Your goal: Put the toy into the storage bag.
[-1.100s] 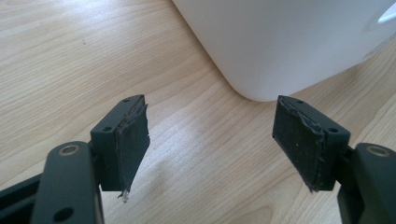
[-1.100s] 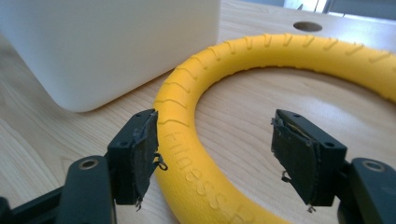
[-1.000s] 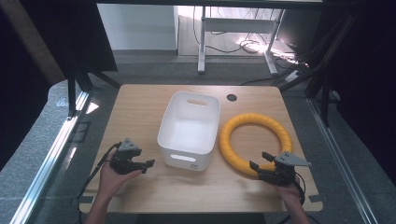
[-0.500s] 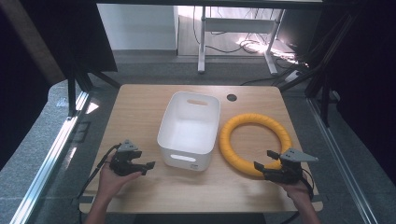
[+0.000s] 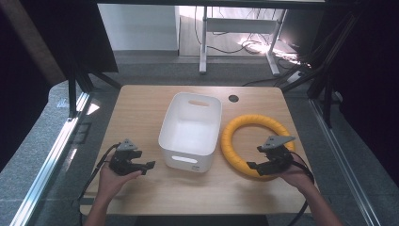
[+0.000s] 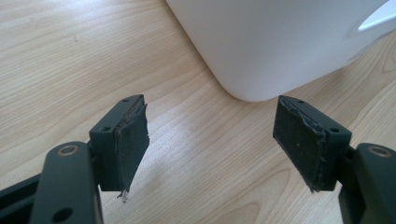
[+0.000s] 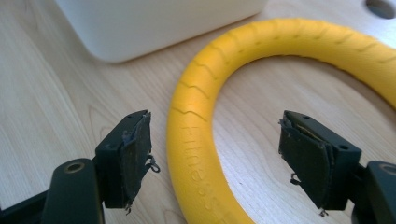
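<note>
A yellow ring (image 5: 235,129) lies flat on the wooden table (image 5: 136,108), right of a white bin (image 5: 188,157). My right gripper (image 5: 254,165) hovers over the ring's near arc. Its jaws have just been opening and stand wide. In the right gripper view the ring (image 7: 196,116) runs past between the pads of my right gripper (image 7: 215,149) without touching them. My left gripper (image 5: 148,165) rests left of the bin, open, pointing at its near corner. The left gripper view shows that gripper (image 6: 212,135) with bare table between the pads and the bin (image 6: 280,42) just beyond.
The bin has a handle slot in its near wall and nothing visible inside. A round cable hole (image 5: 234,98) sits in the table behind the ring. Black frame legs stand at both sides of the table, with the floor and cables beyond.
My right gripper has lifted off the ring's near arc and shifted a little left, with its jaws wider apart. The left gripper and the bin have not moved.
</note>
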Demonstrator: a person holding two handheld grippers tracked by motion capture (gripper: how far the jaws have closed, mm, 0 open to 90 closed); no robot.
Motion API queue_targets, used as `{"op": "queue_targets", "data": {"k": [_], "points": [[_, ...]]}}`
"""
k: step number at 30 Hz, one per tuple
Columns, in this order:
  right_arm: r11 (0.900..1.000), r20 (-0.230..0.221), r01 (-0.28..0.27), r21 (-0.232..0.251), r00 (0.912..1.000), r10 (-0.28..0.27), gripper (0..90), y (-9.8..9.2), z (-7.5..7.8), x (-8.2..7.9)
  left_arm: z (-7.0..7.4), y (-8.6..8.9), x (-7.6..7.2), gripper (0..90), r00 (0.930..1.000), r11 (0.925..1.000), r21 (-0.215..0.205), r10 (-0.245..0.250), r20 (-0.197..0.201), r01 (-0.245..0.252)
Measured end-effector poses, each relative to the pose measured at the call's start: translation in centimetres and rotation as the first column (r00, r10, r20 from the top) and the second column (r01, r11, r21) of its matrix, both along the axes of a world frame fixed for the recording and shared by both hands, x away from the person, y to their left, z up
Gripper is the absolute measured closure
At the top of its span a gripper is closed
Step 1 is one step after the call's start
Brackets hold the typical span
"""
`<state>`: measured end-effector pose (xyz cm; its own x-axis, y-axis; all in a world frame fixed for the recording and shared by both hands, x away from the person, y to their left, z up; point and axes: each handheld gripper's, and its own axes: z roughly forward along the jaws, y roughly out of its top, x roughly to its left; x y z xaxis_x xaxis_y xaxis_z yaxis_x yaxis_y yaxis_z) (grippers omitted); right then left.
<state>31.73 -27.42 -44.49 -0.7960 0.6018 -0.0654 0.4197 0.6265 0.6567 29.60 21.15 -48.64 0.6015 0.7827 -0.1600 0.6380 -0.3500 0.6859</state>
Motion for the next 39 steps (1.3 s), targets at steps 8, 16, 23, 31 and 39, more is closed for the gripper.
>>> {"op": "queue_targets", "data": {"k": [8,16,23,31,39], "points": [[0.989,-0.119,-0.088,-0.117,0.9901,0.074,26.5,2.8,-1.5,1.3,-0.2,-0.1,0.1,26.5,1.0000,1.0000,-0.001,0.000,-0.001,0.000],[0.965,-0.186,-0.125,-0.231,0.9790,0.083,26.1,4.4,-3.4,2.4,-0.3,-0.1,0.1,26.5,1.0000,1.0000,0.003,-0.004,-0.004,0.004],[0.939,-0.244,-0.155,-0.308,0.9665,0.080,30.9,5.4,-5.1,3.4,-0.5,-0.4,0.2,26.4,0.9998,0.9998,0.012,-0.014,-0.012,0.014],[0.923,-0.284,-0.172,-0.344,0.9560,0.072,38.2,5.8,-5.7,4.1,-0.5,-0.5,0.2,26.0,0.9997,0.9997,0.012,-0.020,-0.012,0.020],[0.911,-0.343,-0.196,-0.363,0.9369,0.065,44.2,6.2,-5.8,4.7,-0.5,-0.4,0.2,25.9,0.9997,0.9997,0.012,-0.020,-0.011,0.020]]}}
